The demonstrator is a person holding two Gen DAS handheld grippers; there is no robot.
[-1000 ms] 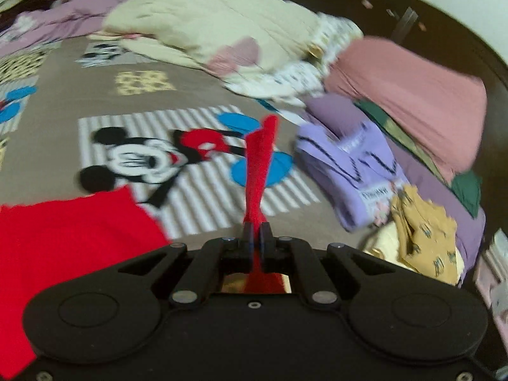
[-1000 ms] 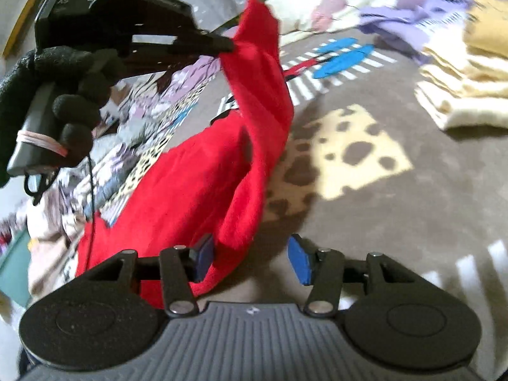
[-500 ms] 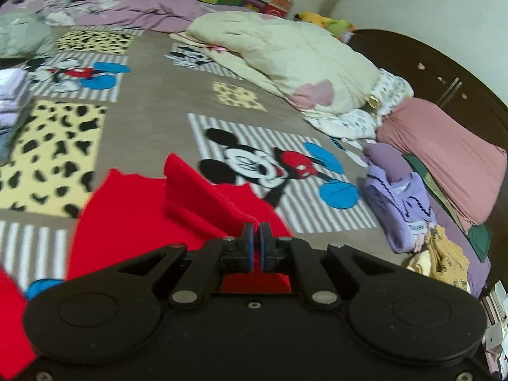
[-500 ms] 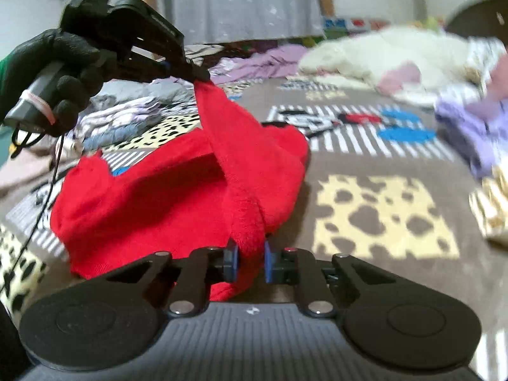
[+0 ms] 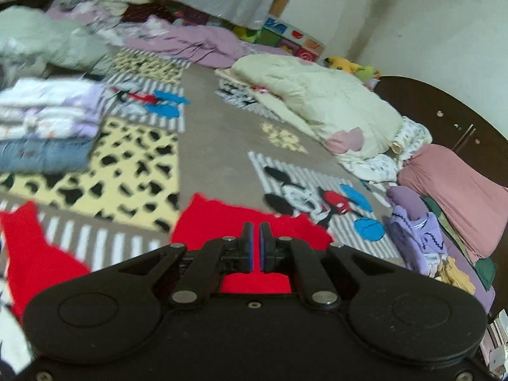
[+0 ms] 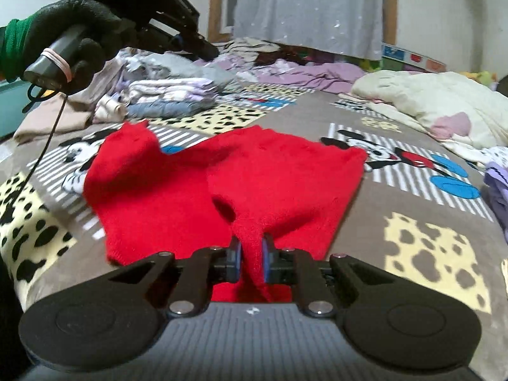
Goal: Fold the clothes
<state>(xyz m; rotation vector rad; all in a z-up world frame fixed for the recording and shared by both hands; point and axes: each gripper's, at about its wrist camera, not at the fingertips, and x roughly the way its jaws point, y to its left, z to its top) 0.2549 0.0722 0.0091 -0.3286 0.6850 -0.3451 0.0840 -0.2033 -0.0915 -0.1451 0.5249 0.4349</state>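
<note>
A red knitted garment [image 6: 279, 174] lies spread on the cartoon-print blanket [image 6: 397, 254]. My right gripper [image 6: 252, 254] is shut on a bunched fold at the garment's near edge, and the cloth rises between the blue pads. My left gripper [image 6: 209, 51], held by a black-gloved hand [image 6: 79, 25], hovers above and to the left of the garment, apart from it. In the left wrist view that gripper [image 5: 256, 231] is shut with nothing between its pads. The red garment [image 5: 222, 219] lies below and beyond its fingers.
A stack of folded clothes [image 6: 171, 95] sits at the back left. A cream duvet [image 6: 428, 101] lies at the back right, with a pink pillow [image 5: 460, 197], purple clothes [image 5: 419, 238] and a dark headboard [image 5: 444, 111] further right. Loose lilac bedding [image 6: 311, 73] lies behind.
The red cloth has left my left gripper, which swung up and away to the left. The garment dropped flat on the blanket. My right gripper closed on its near edge.
</note>
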